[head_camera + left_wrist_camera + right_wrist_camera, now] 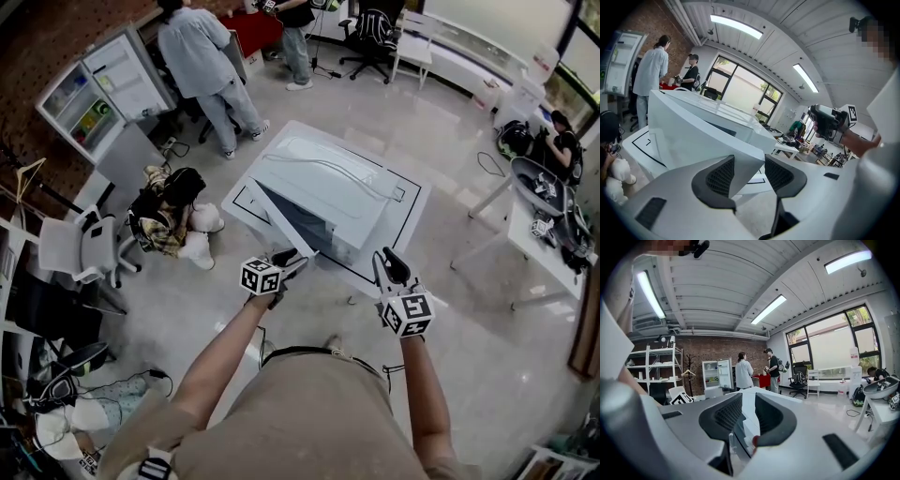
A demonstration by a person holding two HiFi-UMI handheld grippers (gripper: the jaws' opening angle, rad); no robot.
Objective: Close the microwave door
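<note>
Microwave standing on a white desk and covering most of its top. The microwave door hangs open, swung out over the desk's near edge towards the person. The left gripper is released: its jaws stand apart on either side of the door's free corner (seen from the left gripper view as a white wedge between the pads). The right gripper hovers off the desk's near right edge, jaws slightly parted and grasping nothing.
</note>
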